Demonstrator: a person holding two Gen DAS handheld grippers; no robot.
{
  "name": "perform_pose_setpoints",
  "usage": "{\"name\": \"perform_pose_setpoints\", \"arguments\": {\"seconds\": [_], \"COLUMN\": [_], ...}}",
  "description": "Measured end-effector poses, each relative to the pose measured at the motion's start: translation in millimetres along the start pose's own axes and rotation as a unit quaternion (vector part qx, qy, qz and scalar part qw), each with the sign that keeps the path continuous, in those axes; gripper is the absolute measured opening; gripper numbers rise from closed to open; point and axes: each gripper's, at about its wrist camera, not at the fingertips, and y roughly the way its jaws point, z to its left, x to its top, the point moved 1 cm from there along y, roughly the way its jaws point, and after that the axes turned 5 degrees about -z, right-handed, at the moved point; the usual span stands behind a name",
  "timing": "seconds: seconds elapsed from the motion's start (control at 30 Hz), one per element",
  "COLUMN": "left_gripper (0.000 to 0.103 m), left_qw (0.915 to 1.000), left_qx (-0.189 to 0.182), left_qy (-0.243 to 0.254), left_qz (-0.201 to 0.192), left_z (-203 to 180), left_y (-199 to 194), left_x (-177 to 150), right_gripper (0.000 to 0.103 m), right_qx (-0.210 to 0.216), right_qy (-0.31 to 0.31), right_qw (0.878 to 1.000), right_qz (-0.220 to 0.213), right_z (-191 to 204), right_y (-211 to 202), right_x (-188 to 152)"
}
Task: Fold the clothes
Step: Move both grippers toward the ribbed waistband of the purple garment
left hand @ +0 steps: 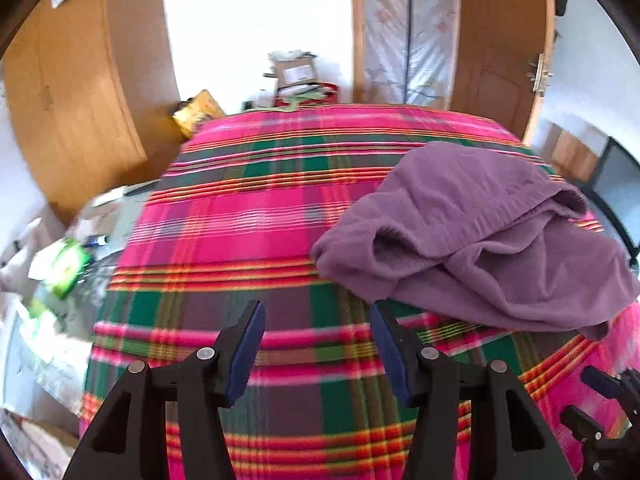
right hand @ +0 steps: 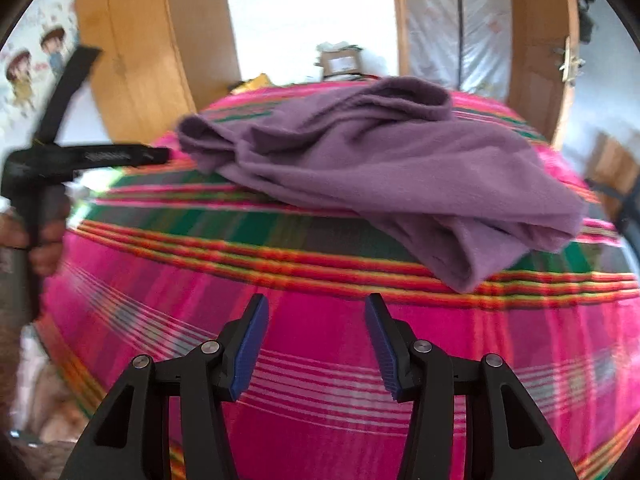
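Note:
A crumpled purple garment (left hand: pixel 484 236) lies on a bed covered with a pink, green and red plaid blanket (left hand: pixel 248 216). In the left wrist view it is ahead and to the right of my left gripper (left hand: pixel 316 312), which is open and empty above the blanket. In the right wrist view the garment (right hand: pixel 380 172) lies just ahead of my right gripper (right hand: pixel 316 304), also open and empty, short of the garment's near fold. The left gripper (right hand: pixel 156 156) shows at the left of the right wrist view, the right gripper's body (left hand: pixel 600 408) at the lower right of the left wrist view.
Wooden wardrobe doors (left hand: pixel 76 92) stand at the left, a wooden door (left hand: pixel 504 44) at the back right. Cardboard boxes (left hand: pixel 296 72) sit beyond the bed. Bags and clutter (left hand: pixel 60 268) lie on the floor left of the bed.

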Motion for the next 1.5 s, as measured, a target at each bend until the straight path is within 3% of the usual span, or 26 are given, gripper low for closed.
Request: {"name": "perform_pose_setpoints", "arguments": {"seconds": [0.1, 0.3, 0.6, 0.77, 0.9, 0.97, 1.07, 1.17, 1.37, 1.5], "left_gripper": [0.056, 0.056, 0.056, 0.056, 0.056, 0.056, 0.056, 0.056, 0.056, 0.055], "left_qw": [0.9993, 0.9972, 0.9925, 0.9888, 0.9830, 0.9813, 0.9824, 0.9838, 0.9816, 0.9790], "left_qx": [-0.014, -0.019, -0.029, -0.037, -0.028, -0.027, -0.036, -0.036, -0.052, -0.055], "left_qy": [0.025, 0.071, 0.116, 0.139, 0.179, 0.188, 0.182, 0.175, 0.182, 0.196], "left_qz": [-0.022, -0.016, -0.026, -0.041, -0.028, -0.030, -0.018, -0.011, -0.021, -0.015], "left_z": [-4.4, -11.7, -14.2, -19.3, -29.9, -32.3, -33.1, -33.0, -29.7, -28.4], "left_y": [1.5, 9.4, 7.8, 3.6, 14.1, 15.0, 24.6, 29.8, 23.8, 25.9], "left_x": [8.6, 13.9, 11.0, 12.3, 8.9, 8.0, 12.1, 15.9, 15.2, 12.4], "right_gripper": [0.052, 0.052, 0.052, 0.052, 0.052, 0.052, 0.052, 0.052, 0.052, 0.052], "right_qx": [0.015, 0.067, 0.054, 0.046, 0.030, 0.018, 0.016, 0.012, 0.048, 0.045], "right_qy": [-0.008, 0.010, -0.087, -0.096, -0.112, -0.114, -0.134, -0.146, -0.125, -0.125], "right_qw": [1.000, 0.998, 0.995, 0.994, 0.992, 0.991, 0.989, 0.989, 0.991, 0.991], "right_qz": [-0.013, -0.002, -0.008, -0.033, -0.040, -0.064, -0.057, -0.023, -0.015, -0.002], "right_z": [3.5, 4.9, 35.2, 38.7, 38.8, 37.7, 39.6, 43.0, 42.6, 42.0], "right_y": [2.2, 30.1, 55.8, 48.4, 44.9, 41.1, 48.8, 66.5, 69.7, 77.9], "right_x": [13.8, 45.3, 71.8, 74.3, 72.3, 77.8, 82.4, 79.8, 79.3, 77.2]}}
